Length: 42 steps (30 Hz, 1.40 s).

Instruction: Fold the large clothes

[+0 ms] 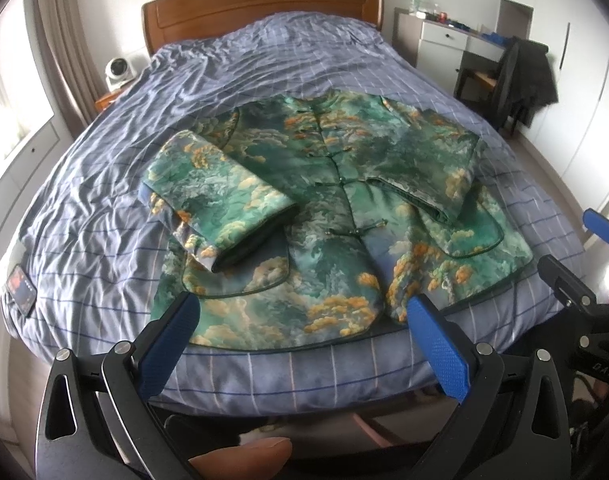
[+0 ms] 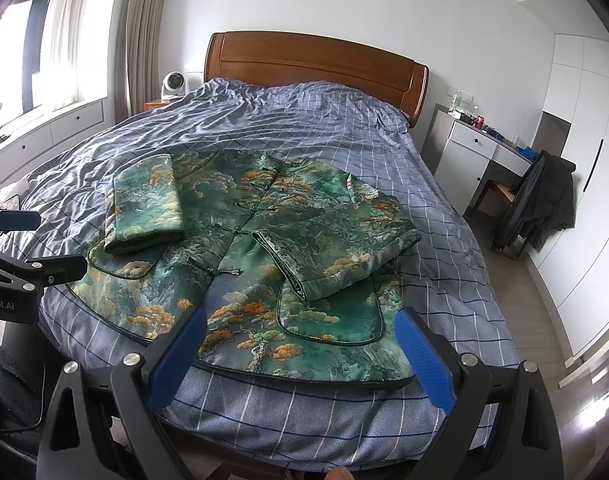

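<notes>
A green jacket [image 1: 328, 208] printed with orange and white clouds lies face up on the bed, buttons down its middle, hem toward me. Both sleeves are folded in over the front: the left sleeve [image 1: 220, 196] and the right sleeve [image 1: 428, 172]. The jacket also shows in the right wrist view [image 2: 256, 256]. My left gripper [image 1: 300, 320] is open and empty, hovering just above the hem. My right gripper [image 2: 300, 340] is open and empty over the hem's right part; it also shows at the right edge of the left wrist view [image 1: 576, 248].
The bed [image 1: 232, 64] has a blue checked cover and a wooden headboard [image 2: 316, 64]. A phone [image 1: 20, 288] lies at the bed's left edge. A white fan [image 1: 118, 70] stands on the nightstand. A desk [image 2: 476, 152] and a chair with a dark coat [image 2: 540, 204] stand at the right.
</notes>
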### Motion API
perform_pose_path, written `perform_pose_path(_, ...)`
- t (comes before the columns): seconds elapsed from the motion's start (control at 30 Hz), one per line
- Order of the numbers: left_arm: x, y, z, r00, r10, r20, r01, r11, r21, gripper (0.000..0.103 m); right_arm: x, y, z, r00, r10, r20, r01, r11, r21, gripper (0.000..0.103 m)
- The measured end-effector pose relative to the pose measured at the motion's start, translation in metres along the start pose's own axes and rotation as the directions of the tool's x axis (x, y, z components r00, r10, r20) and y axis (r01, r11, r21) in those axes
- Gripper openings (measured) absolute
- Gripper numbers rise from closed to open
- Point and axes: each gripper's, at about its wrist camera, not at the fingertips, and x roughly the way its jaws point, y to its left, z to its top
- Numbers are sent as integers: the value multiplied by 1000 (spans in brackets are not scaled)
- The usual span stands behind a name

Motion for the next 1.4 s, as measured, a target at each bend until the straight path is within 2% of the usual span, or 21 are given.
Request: perform_pose_path(1.4, 3, 4, -2, 1000, 6, -5, -6, 1000, 1, 103, 7, 2, -1, 1000, 6, -10, -6, 1000, 7, 97)
